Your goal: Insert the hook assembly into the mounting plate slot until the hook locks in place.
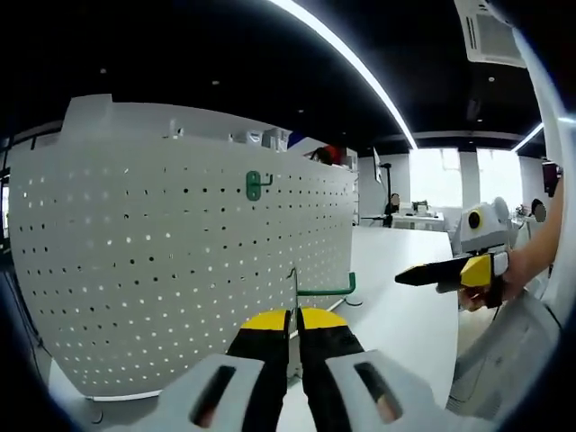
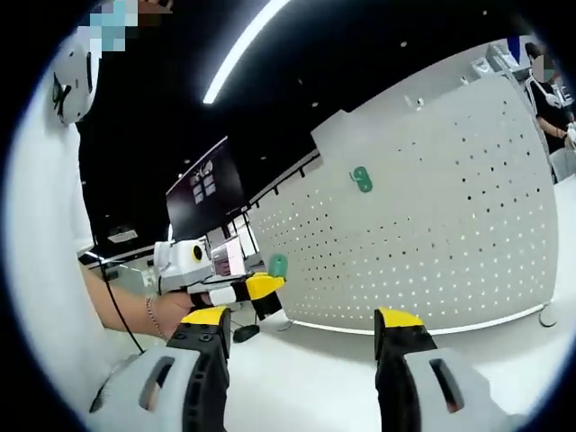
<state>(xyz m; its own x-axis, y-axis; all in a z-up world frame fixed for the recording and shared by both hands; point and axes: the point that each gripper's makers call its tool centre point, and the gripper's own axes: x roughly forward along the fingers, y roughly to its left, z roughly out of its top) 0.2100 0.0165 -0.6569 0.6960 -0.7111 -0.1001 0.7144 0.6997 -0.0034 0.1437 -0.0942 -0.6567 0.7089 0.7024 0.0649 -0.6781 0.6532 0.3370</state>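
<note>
The left gripper (image 1: 294, 335) has its yellow-tipped black jaws pressed together on a thin metal rod with a green hook (image 1: 326, 290) at its end, low in front of the pegboard (image 1: 180, 270). The pegboard is a white, upright, curved sheet with regular rows of small round holes. A second green hook (image 1: 255, 185) already sits high on the pegboard. The right gripper (image 2: 301, 337) has its jaws spread wide, with nothing between them, and points toward the pegboard. A hand (image 1: 486, 292) holds it, to the right of the pegboard.
</note>
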